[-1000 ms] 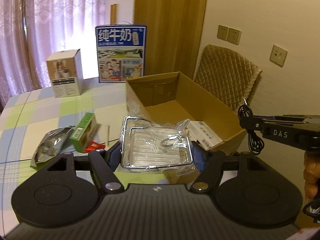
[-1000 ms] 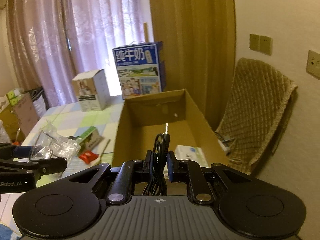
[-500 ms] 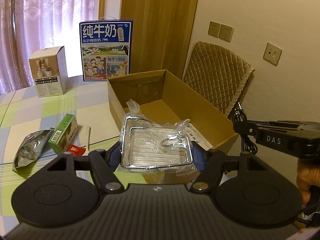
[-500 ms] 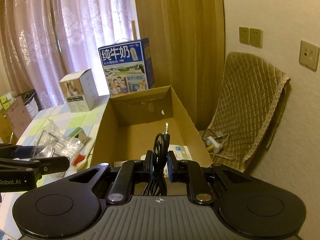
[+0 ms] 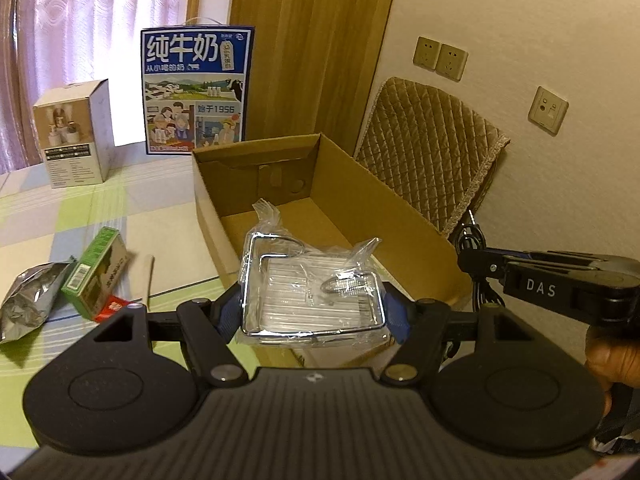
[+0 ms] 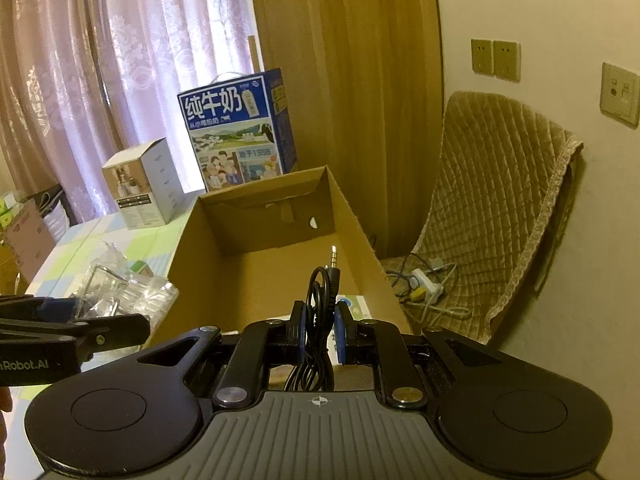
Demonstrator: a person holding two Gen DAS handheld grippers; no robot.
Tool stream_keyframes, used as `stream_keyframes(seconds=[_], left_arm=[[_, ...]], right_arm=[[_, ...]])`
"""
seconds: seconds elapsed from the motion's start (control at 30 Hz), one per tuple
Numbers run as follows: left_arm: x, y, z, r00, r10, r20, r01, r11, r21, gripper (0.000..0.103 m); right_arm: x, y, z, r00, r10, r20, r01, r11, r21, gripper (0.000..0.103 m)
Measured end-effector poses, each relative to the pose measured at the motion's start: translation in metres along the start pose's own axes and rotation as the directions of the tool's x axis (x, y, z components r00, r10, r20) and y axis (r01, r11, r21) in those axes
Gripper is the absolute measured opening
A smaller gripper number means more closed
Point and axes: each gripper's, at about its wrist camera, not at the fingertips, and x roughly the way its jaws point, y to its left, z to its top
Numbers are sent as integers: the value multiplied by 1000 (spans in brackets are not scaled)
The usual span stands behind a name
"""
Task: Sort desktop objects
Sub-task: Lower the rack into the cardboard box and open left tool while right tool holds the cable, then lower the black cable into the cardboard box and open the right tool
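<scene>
Left tongs (image 5: 312,312): closed on a wrapped wire rack (image 5: 314,292), gripped by its two sides and held level above the near left corner of the carton (image 5: 404,216). Right tongs (image 6: 320,330): closed on a coiled black cable (image 6: 320,300), its jack plug pointing up, held above the near end of the carton. From the left wrist view the right tongs appear at the carton's right edge, with a hand (image 5: 612,360) behind them. Carton: open, upright on the bench (image 5: 132,200), with a white packet (image 6: 354,304) lying at its near end. Bench, left of the carton: green box (image 5: 98,272), foil pouch (image 5: 28,304), small red packet (image 5: 112,307), a pale stick (image 5: 144,276). Far edge: milk case (image 5: 196,92) and white box (image 5: 74,132), both upright. A quilted chair (image 6: 492,208) stands beside the wall.
</scene>
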Motion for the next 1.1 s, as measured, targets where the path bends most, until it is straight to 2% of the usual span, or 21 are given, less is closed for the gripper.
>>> stream_keyframes(seconds=[0.4,0.5,1.1], left_arm=[[42,-8,11,999,-37,-14,37,999,-18,66],[51,-4,12,997,-72,-18,71,995,-64,68],[24,22,-6,1000,10,-15,-11,997,-76,68]], right_arm=[[22,-10,6,1000,-5,-8,5,1000,13,11],[24,-11,7,1000,-4,-6,4,1000,12,11],[24,-1,2,1000,16,-17,-16,1000,9,11]])
